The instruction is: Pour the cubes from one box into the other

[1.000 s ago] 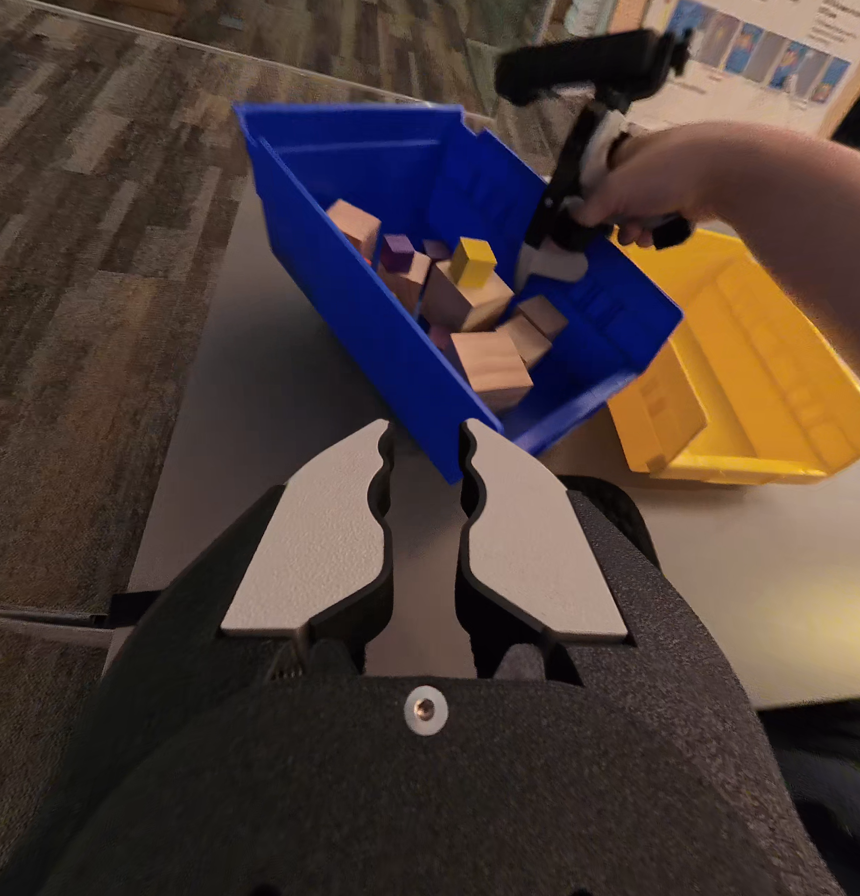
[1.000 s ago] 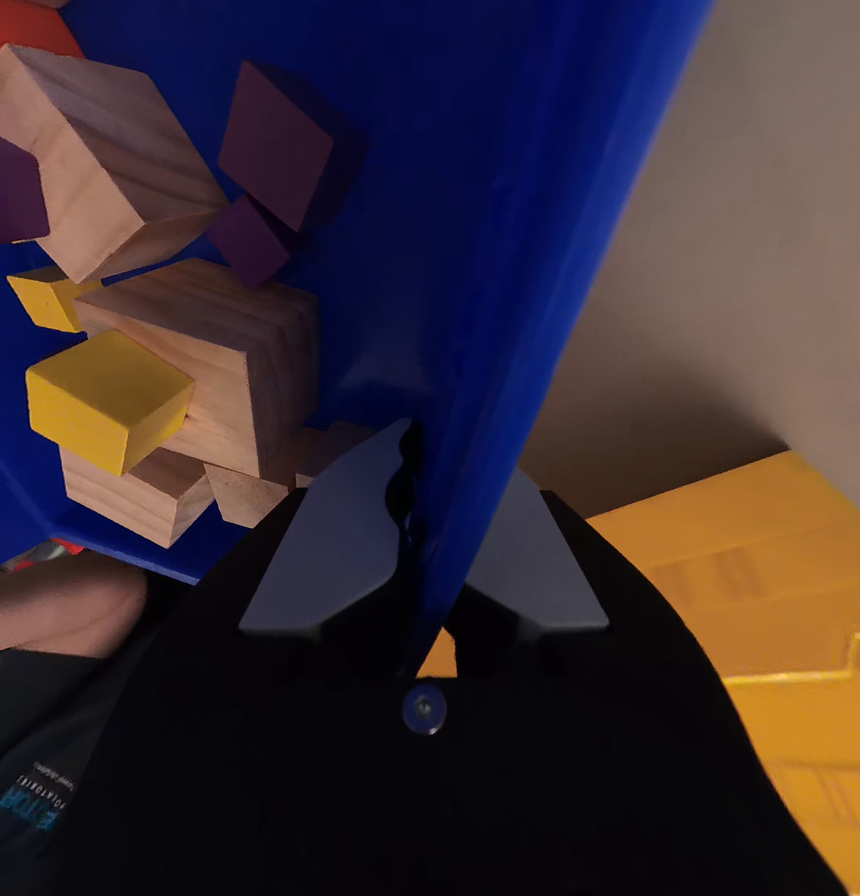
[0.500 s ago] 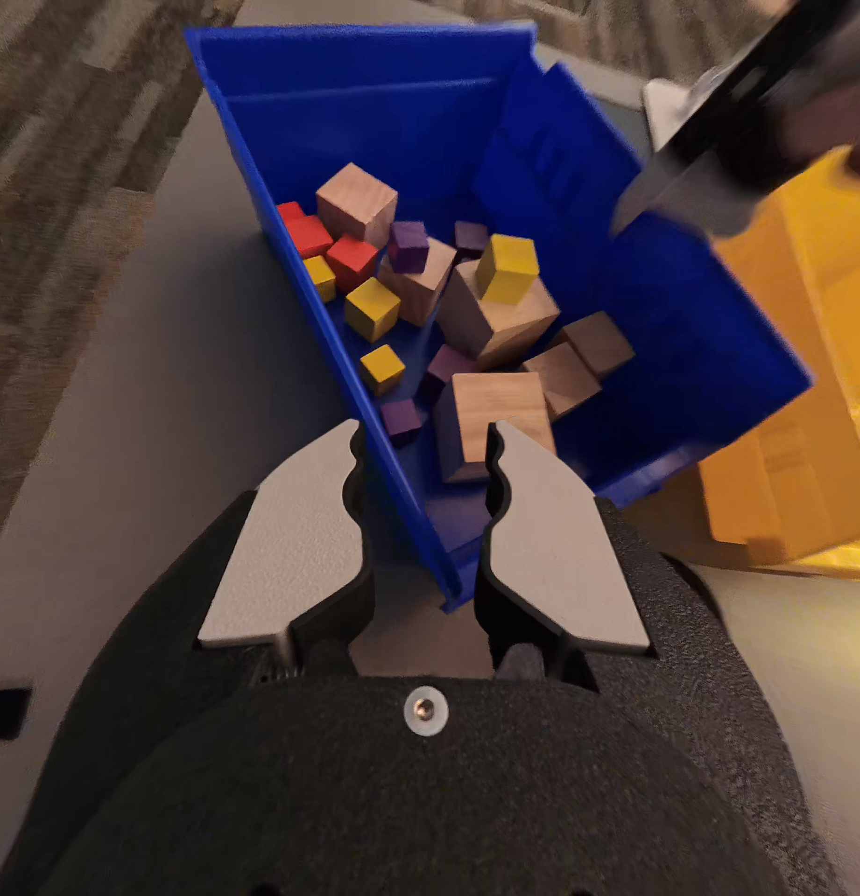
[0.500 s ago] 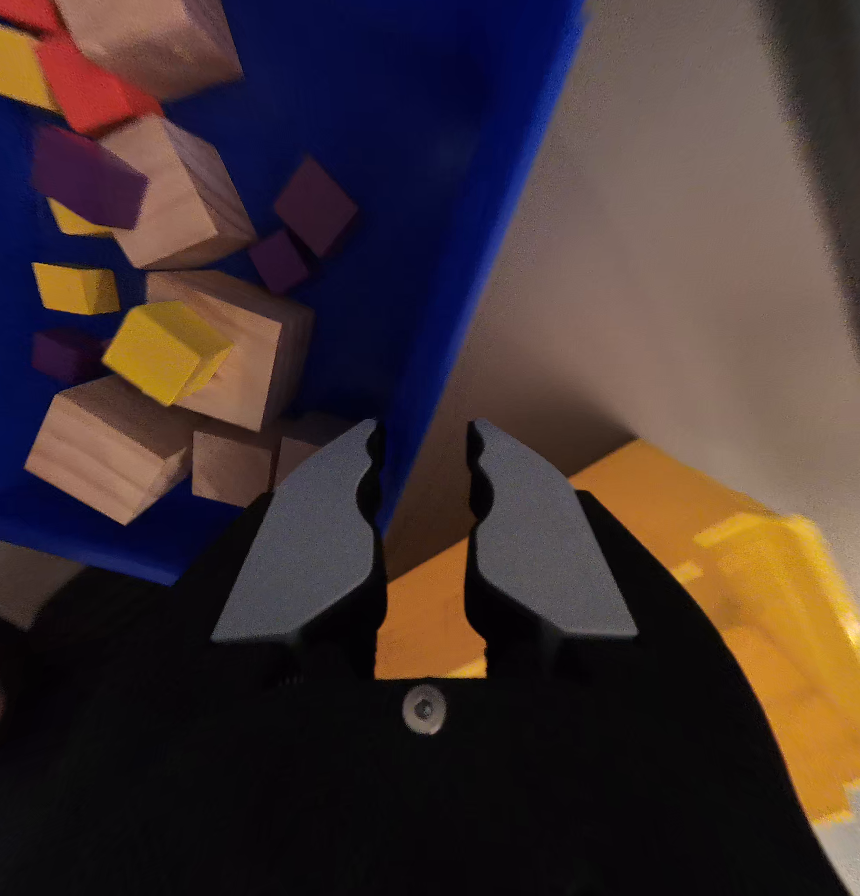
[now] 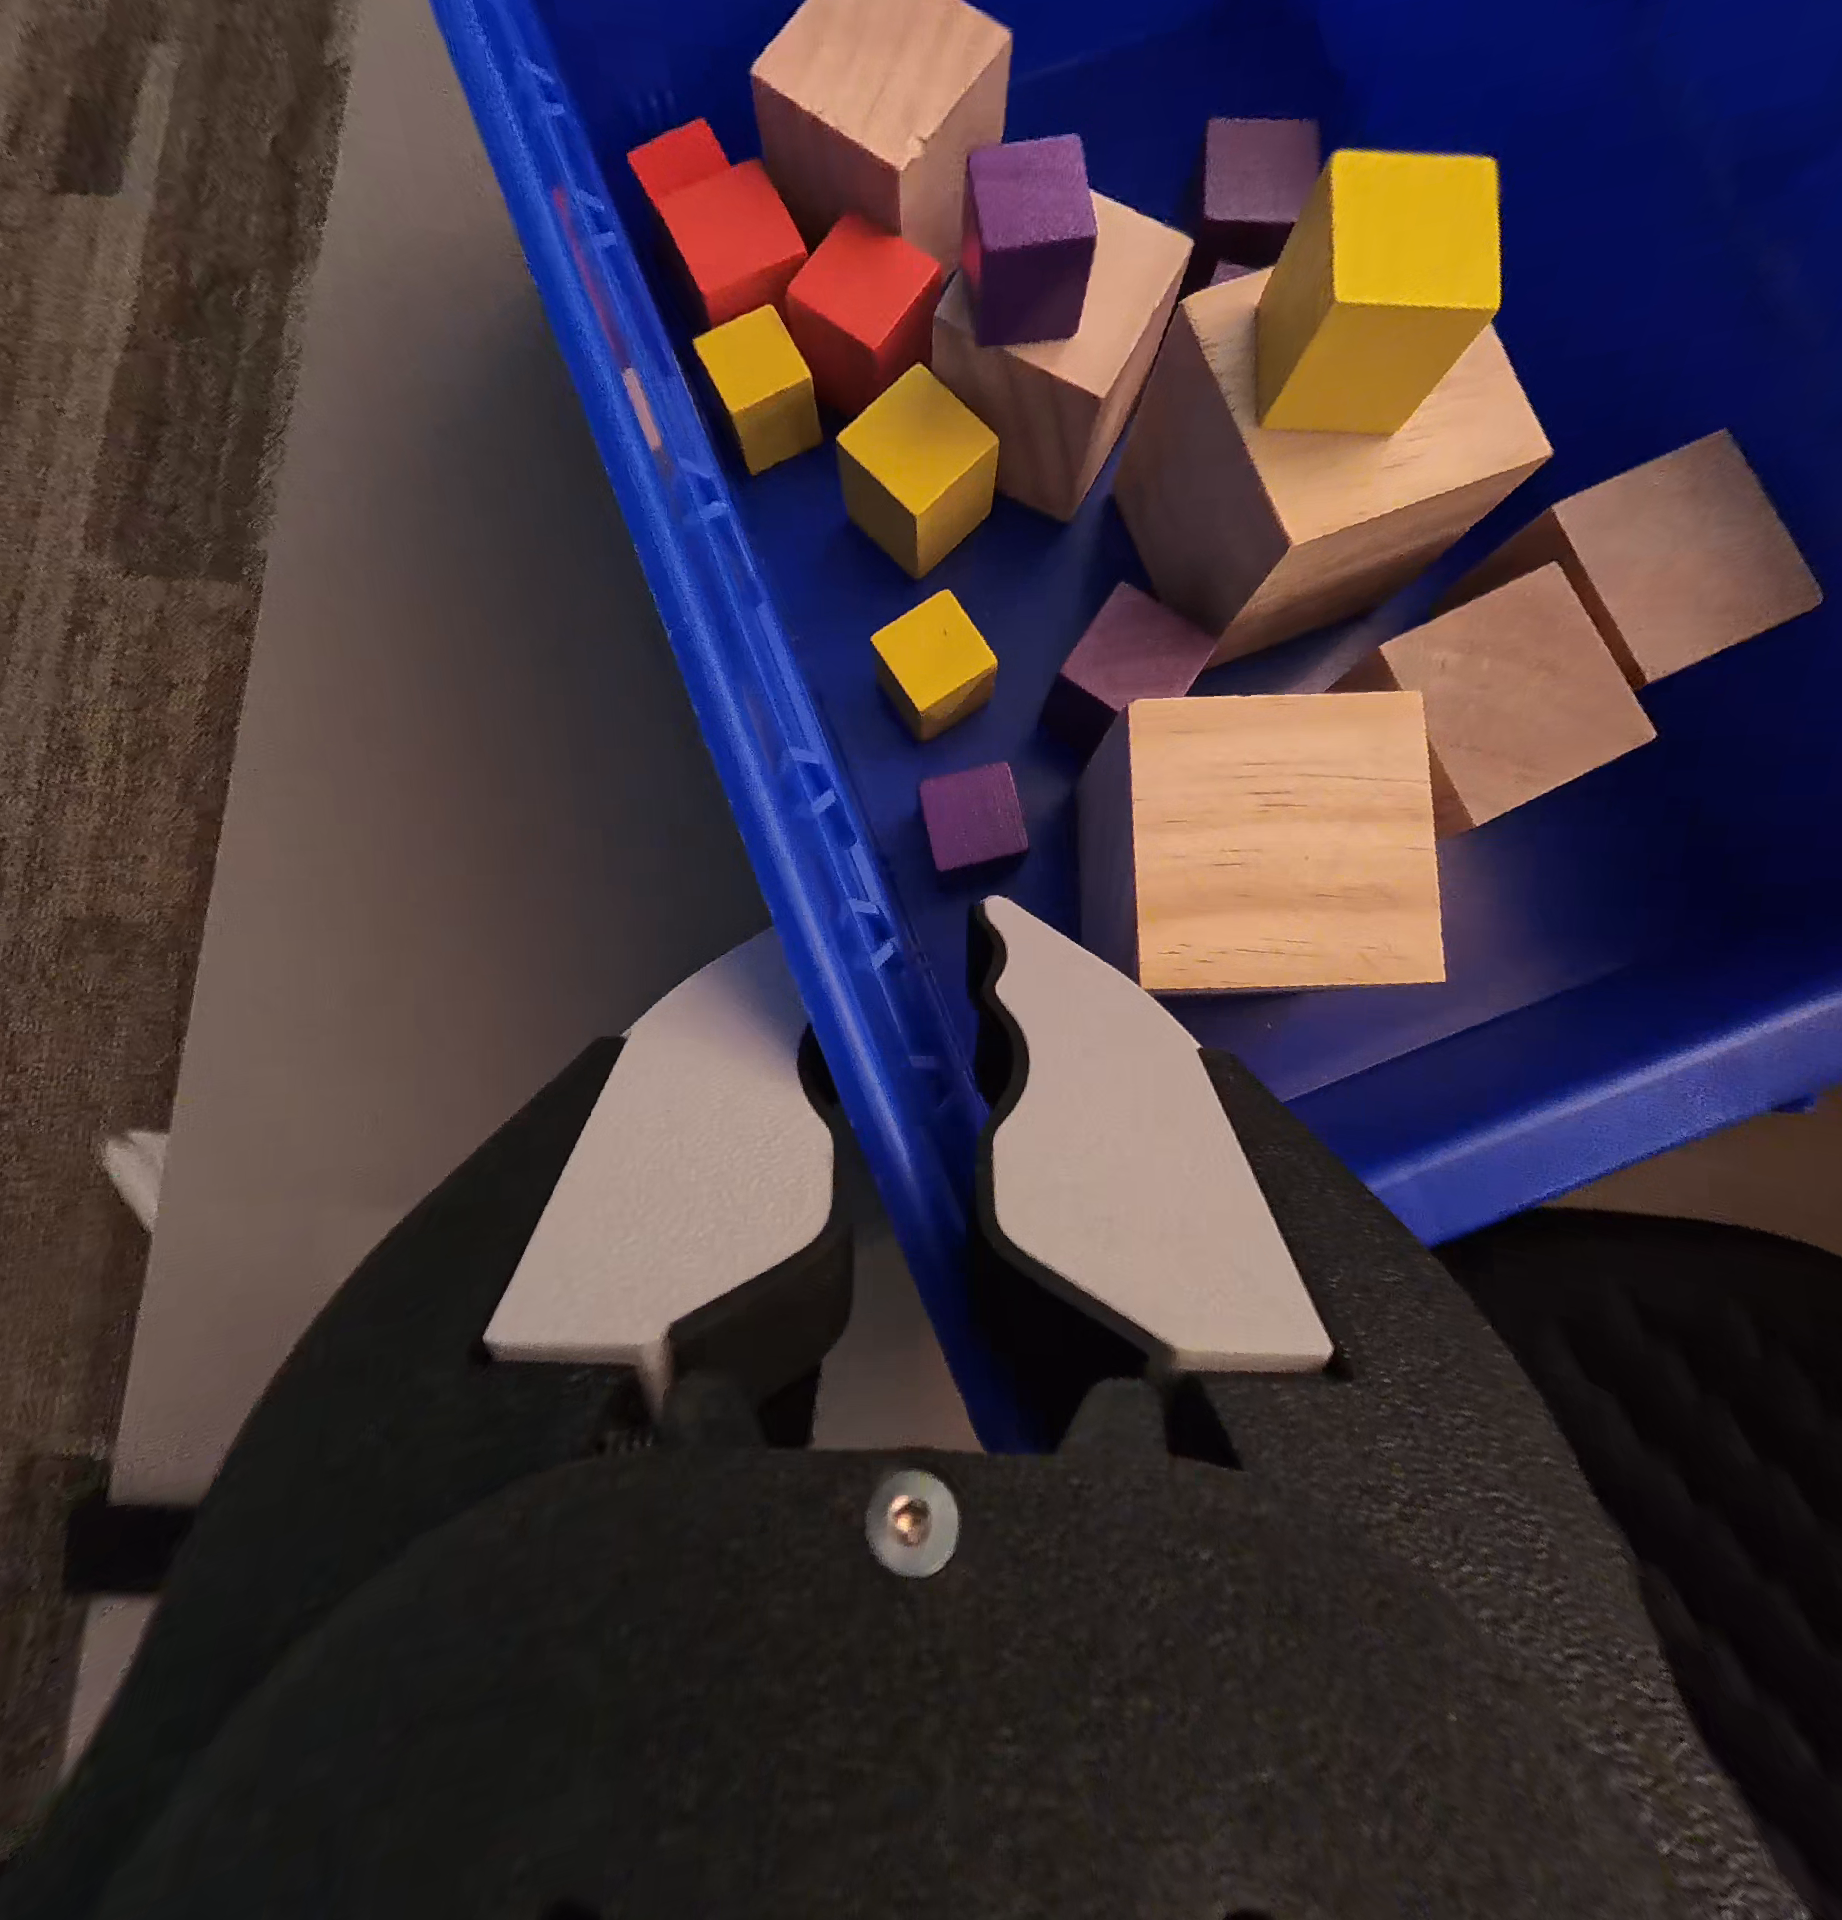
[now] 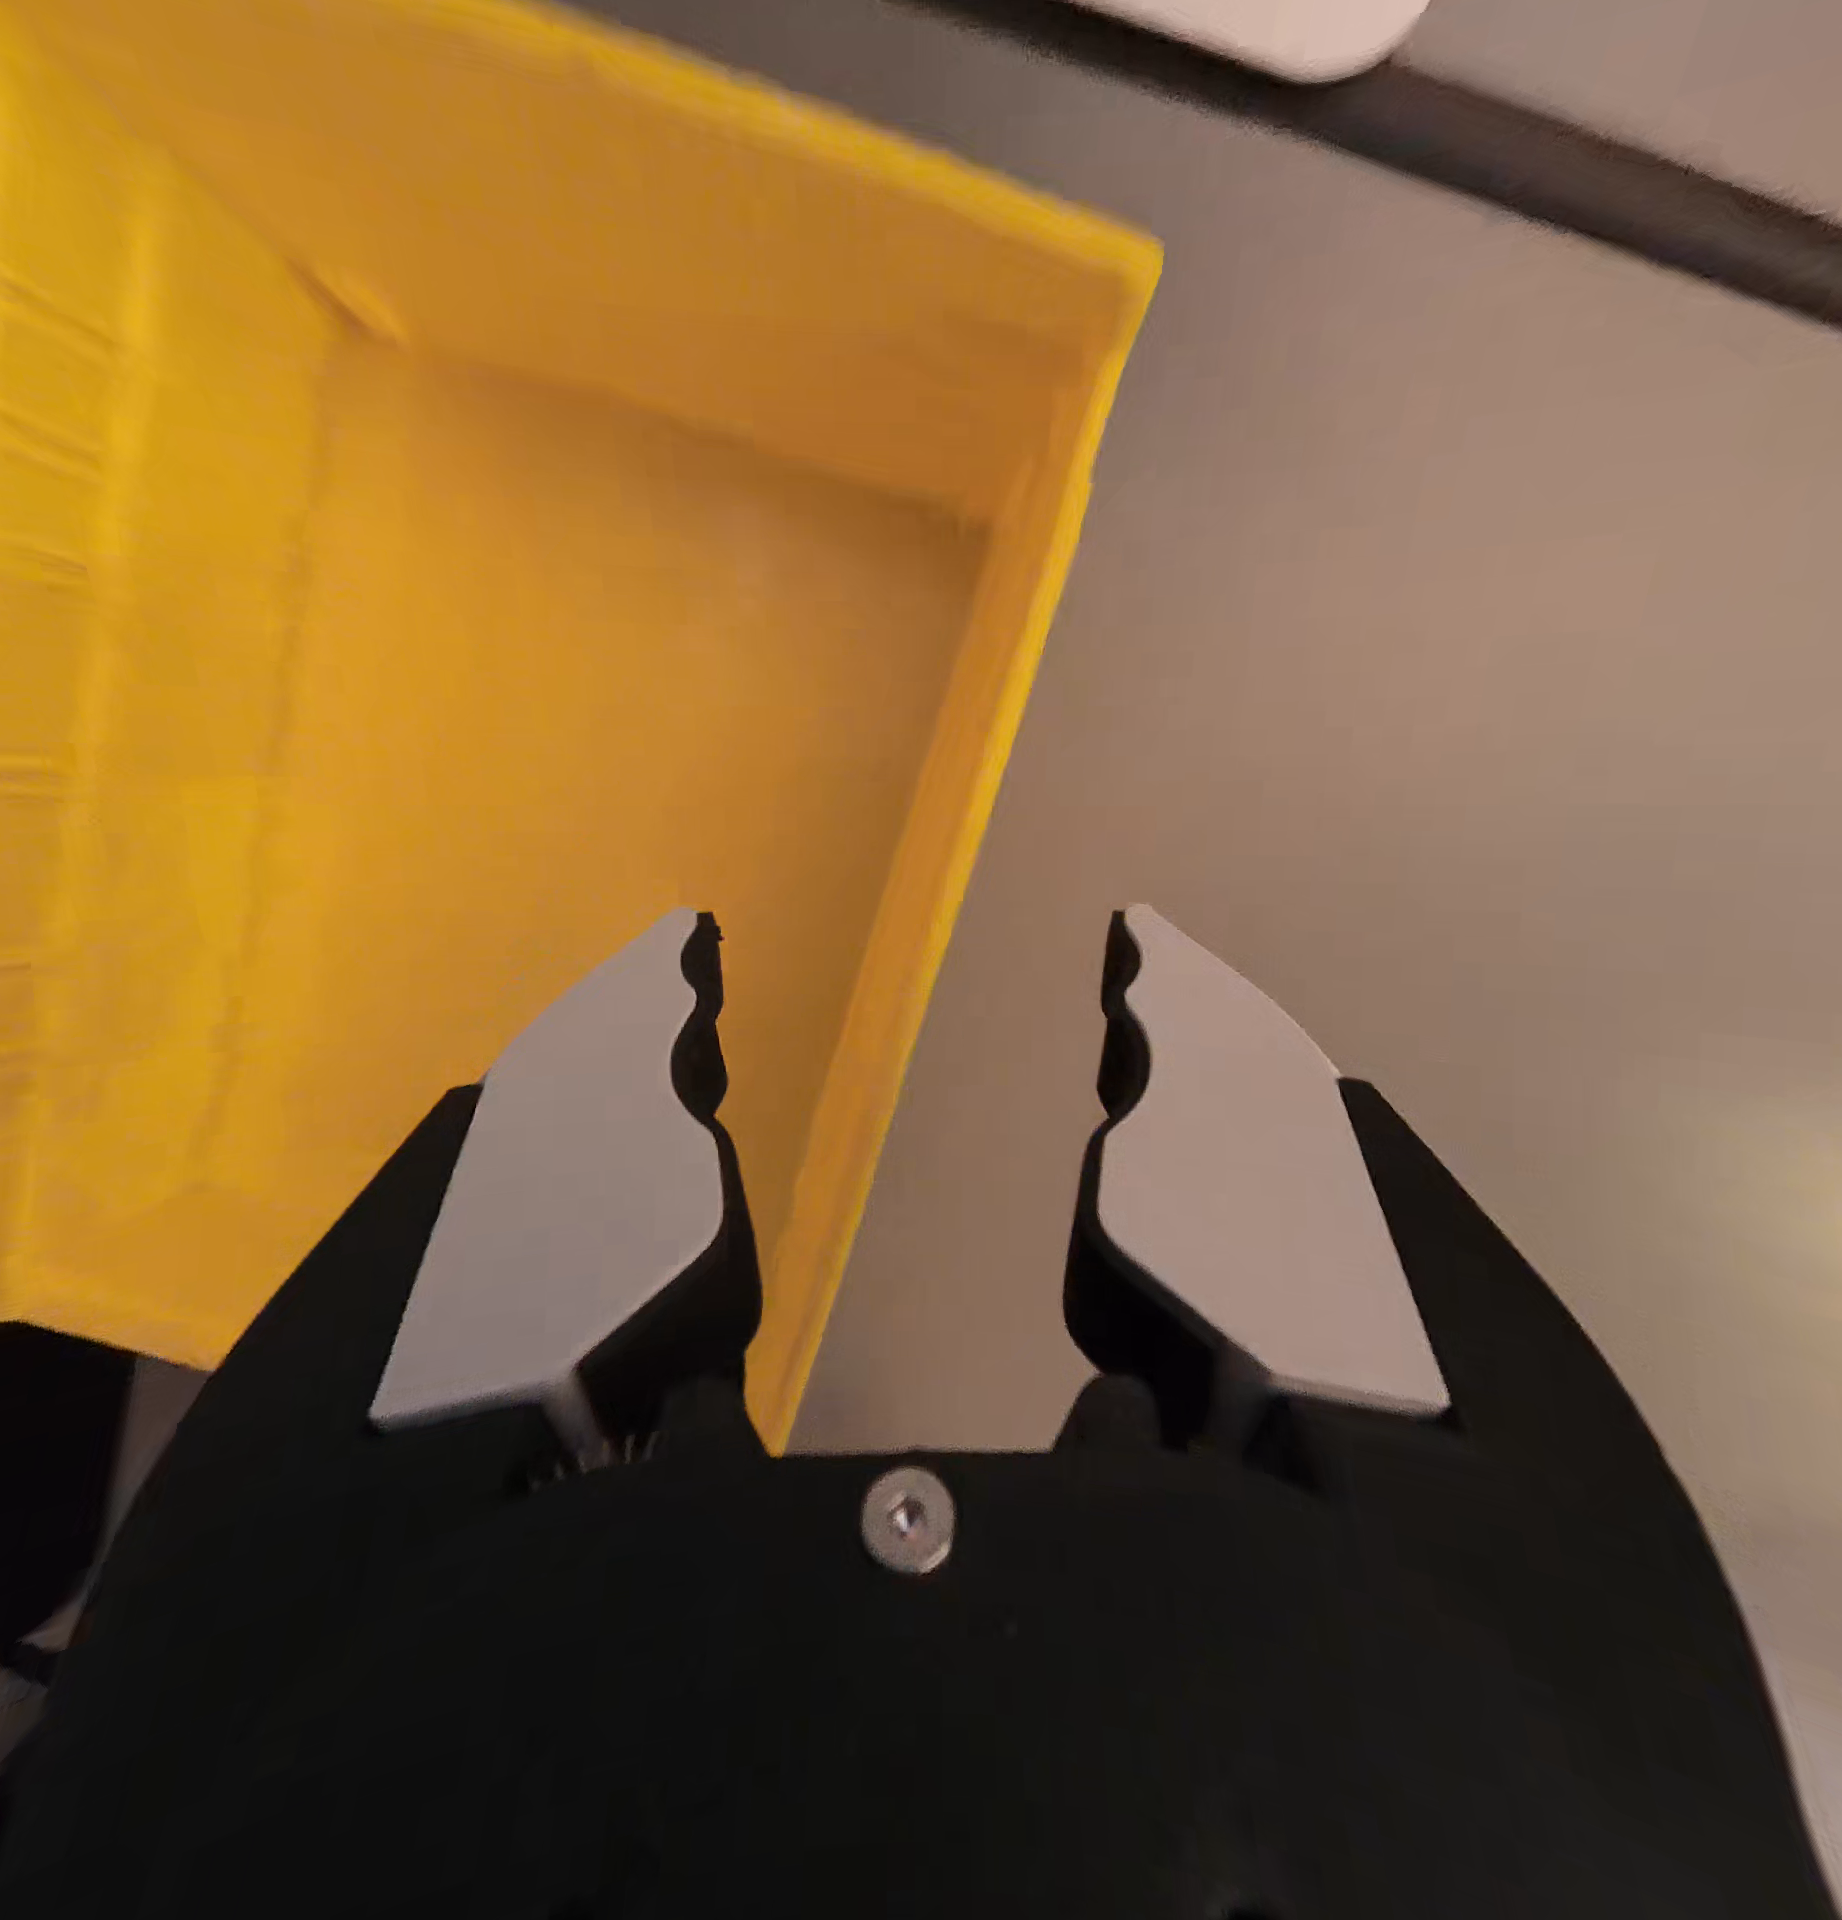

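The blue box [image 5: 688, 499] fills the left wrist view and holds several wooden [image 5: 1281, 842], yellow [image 5: 917, 468], red [image 5: 865, 296] and purple [image 5: 1026, 249] cubes. My left gripper [image 5: 881, 935] is shut on the blue box's side wall near its front corner, with one finger outside and one finger [image 5: 1093, 1091] inside. In the right wrist view the yellow box [image 6: 481, 623] lies bare of cubes. My right gripper [image 6: 914, 914] is open and straddles the yellow box's right wall [image 6: 958, 790] without touching it.
Both boxes are on a grey table [image 6: 1416, 727]. Its dark far edge [image 6: 1623, 218] runs across the top right, with a white object [image 6: 1260, 31] beyond it. Patterned carpet [image 5: 86, 520] lies past the table's left edge.
My right gripper let go of the blue box's wall, opened wide and moved over to the yellow box. My left gripper opened, slid farther along the blue wall and closed on it.
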